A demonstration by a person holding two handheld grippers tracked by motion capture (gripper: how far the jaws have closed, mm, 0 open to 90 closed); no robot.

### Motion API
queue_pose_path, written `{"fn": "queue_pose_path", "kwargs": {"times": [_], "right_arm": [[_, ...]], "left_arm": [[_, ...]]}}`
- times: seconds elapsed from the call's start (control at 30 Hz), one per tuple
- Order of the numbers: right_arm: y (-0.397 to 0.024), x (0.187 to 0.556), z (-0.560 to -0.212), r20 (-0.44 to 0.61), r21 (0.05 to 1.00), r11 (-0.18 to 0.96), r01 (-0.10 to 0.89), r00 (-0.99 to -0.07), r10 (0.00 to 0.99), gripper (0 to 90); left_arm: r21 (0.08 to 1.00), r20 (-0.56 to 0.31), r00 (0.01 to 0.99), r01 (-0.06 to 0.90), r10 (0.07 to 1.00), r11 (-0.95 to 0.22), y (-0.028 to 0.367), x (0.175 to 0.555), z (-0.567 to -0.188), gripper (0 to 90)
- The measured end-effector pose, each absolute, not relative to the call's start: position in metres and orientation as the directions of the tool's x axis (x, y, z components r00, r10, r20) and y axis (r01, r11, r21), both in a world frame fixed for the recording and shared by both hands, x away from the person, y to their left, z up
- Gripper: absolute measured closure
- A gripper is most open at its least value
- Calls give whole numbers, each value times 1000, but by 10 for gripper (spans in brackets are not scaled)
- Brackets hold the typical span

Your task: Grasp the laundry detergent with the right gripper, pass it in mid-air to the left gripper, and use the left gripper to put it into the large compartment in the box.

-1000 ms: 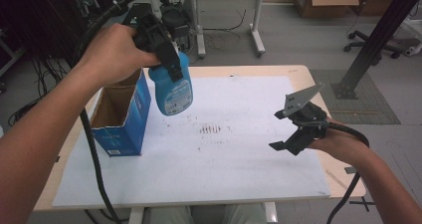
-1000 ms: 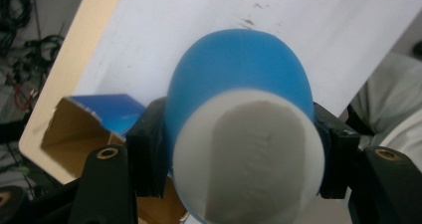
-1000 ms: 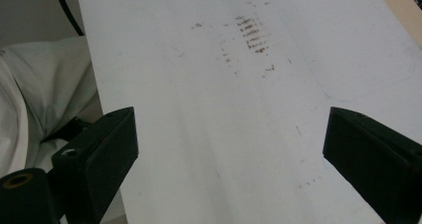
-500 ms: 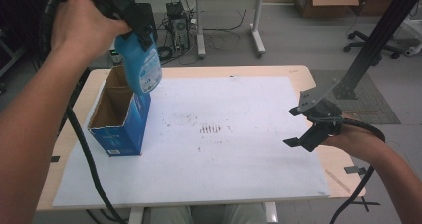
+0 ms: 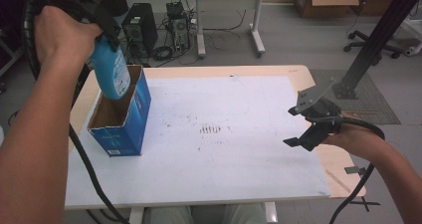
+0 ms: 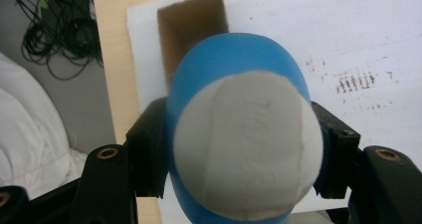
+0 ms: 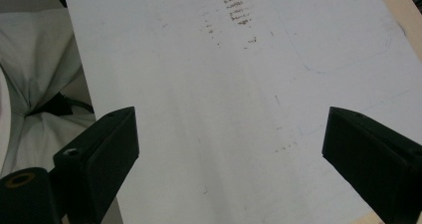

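The blue bottle [image 5: 111, 73] hung upright with its lower end inside the open top of the blue cardboard box [image 5: 123, 120], which stood near the table's [image 5: 259, 71] left edge on the white sheet [image 5: 239, 159]. The left gripper [image 5: 102, 20] pinched the bottle at its top; in the left gripper view the jaws pressed both sides of the blue body [image 6: 234, 59]. The right gripper [image 5: 304, 125] hovered with jaws spread wide above the sheet's right edge, clear of the dark smudges [image 5: 211, 130] at the sheet's middle
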State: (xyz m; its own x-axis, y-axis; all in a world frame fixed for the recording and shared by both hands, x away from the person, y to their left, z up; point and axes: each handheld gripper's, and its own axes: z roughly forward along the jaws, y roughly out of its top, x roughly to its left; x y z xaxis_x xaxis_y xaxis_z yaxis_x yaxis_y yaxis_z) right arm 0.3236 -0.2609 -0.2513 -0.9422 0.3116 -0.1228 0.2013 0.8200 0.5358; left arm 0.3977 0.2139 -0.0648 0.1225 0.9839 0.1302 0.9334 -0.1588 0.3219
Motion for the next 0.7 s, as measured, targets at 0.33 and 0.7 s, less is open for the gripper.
{"fn": "queue_pose_path", "kwargs": {"times": [0.33, 0.7], "right_arm": [[-259, 324, -255, -145, 471, 859, 200, -943, 299, 72], [-262, 323, -262, -137, 457, 864, 214, -942, 306, 73]], "left_arm": [[310, 114, 49, 947, 992, -82, 236, 400, -99, 380], [299, 115, 29, 952, 993, -63, 243, 403, -136, 380]]}}
